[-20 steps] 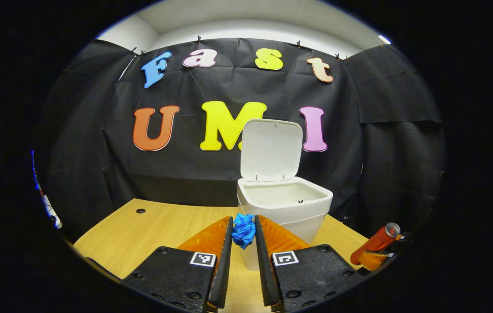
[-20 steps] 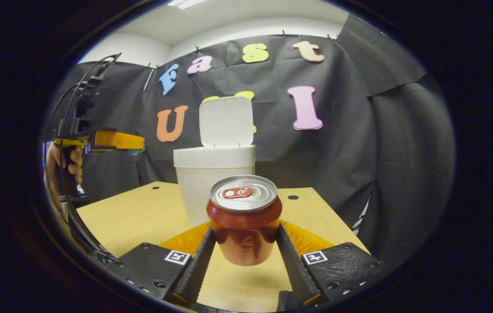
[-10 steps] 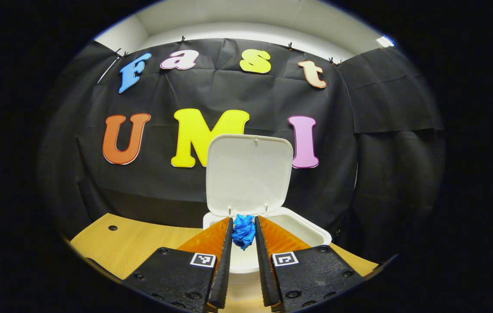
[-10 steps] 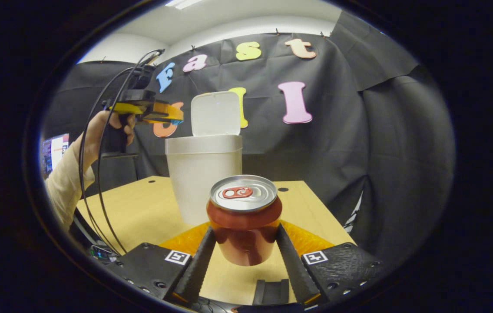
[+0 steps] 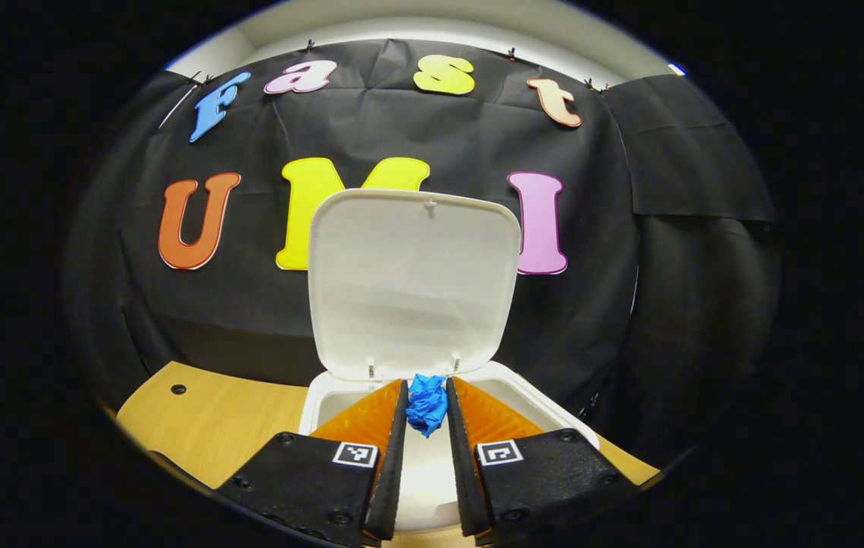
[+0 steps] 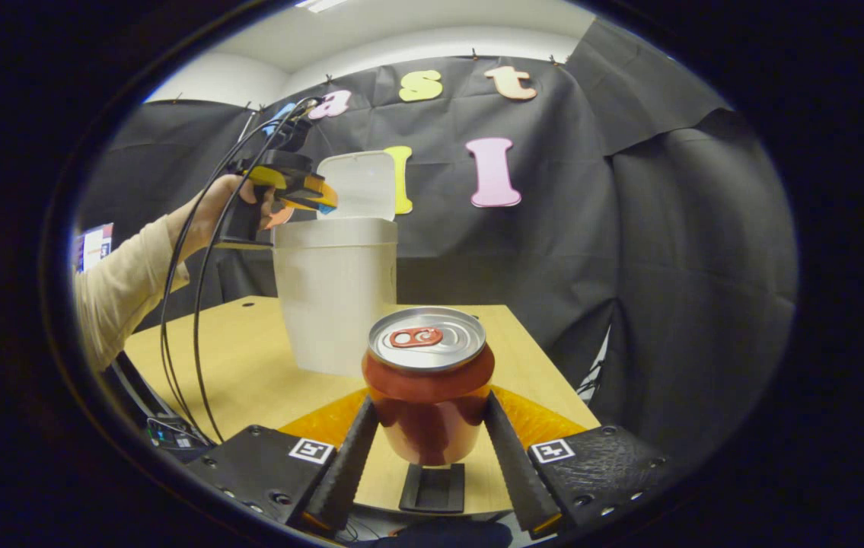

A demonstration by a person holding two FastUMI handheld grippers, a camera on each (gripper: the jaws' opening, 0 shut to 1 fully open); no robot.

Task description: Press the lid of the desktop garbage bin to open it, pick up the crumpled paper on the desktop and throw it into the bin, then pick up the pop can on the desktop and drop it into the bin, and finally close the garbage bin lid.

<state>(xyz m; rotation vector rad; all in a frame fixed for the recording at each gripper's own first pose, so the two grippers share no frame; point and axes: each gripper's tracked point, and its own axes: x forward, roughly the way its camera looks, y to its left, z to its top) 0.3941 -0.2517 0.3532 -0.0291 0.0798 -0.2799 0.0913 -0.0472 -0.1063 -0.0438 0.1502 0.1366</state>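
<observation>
The wooden desktop [image 6: 264, 365] carries the white garbage bin [image 6: 336, 297], whose lid [image 5: 412, 281] stands upright and open just ahead of the left gripper [image 5: 425, 403]. In the left gripper view the bin's mouth lies directly below and in front of that gripper's fingertips, so the paper step is in hand and close to its end. The right gripper [image 6: 428, 426] waits nearer the person's side, well apart from the bin, its two fingers pressed against the sides of a red pop can [image 6: 428, 384] that is upright between them. The left gripper's fingers are pinching a blue crumpled paper [image 5: 427, 403] at their tips, over the near part of the opening. In the right gripper view that gripper shows above the bin's rim, held by a hand [image 6: 218, 205].

The next move likely calls only for spreading the left fingers so the paper falls inside, then backing away to leave room for the can.
</observation>
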